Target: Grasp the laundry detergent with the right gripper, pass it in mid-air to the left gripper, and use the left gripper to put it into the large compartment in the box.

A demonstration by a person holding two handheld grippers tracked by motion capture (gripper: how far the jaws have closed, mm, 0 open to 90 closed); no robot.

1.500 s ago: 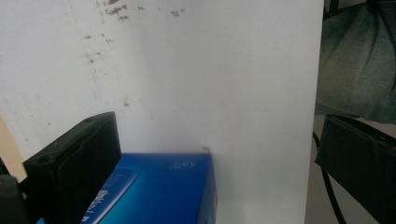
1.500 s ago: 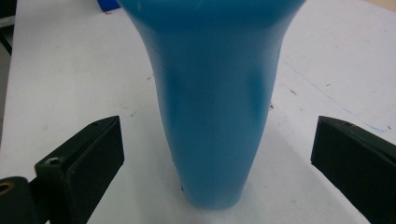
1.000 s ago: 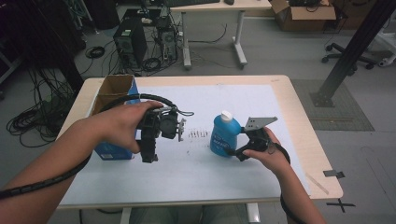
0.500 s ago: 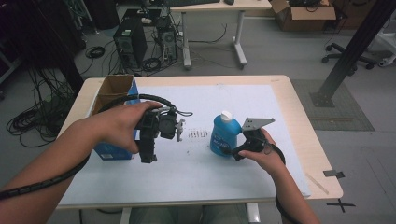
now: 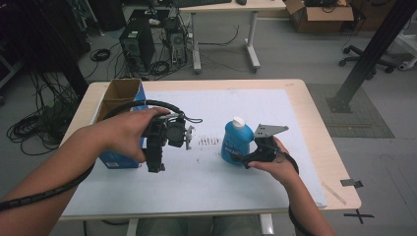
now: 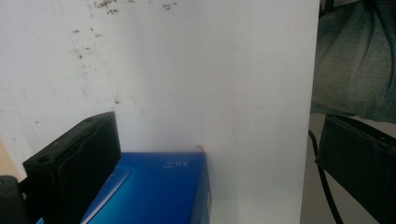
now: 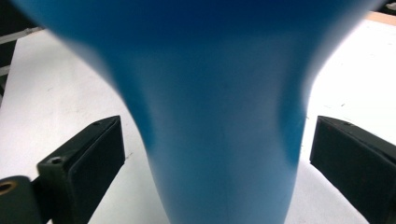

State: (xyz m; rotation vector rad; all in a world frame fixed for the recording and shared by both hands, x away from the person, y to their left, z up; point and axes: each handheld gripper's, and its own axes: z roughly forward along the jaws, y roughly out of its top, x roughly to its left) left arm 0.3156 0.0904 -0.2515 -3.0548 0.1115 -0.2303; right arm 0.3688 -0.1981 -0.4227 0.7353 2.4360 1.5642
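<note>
Now your right tongs (image 5: 246, 156) straddle the blue plastic bottle with the white cap (image 5: 236, 142), which stands upright on the white sheet covering the bench (image 5: 295, 128), right of centre. In the right gripper view the bottle's body (image 7: 219, 140) fills the space between the two black jaws, and a gap of white sheet shows on each side, so the jaws stand apart and have not yet closed on it. Compared with a second ago, your right hand (image 5: 273, 160) has drawn in slightly closer to the bottle's side; the bottle itself has not shifted. Judgement: the approach is essentially complete and the grasp is the pending step. Your left tongs (image 5: 156, 160) hang over the left part of the bench, pointing down beside the blue cardboard box with the open brown top (image 5: 118, 157). In the left gripper view the jaws are spread wide, with one corner of the box (image 6: 159, 186) lying between them but no contact visible on the far jaw; they hold nothing. That hand has barely moved over the last second. A scatter of small dark specks (image 5: 209, 141) lies on the sheet between the two grippers, untouched. Likely risk: the bottle tapers, so a squeeze placed too high may slip.
</note>
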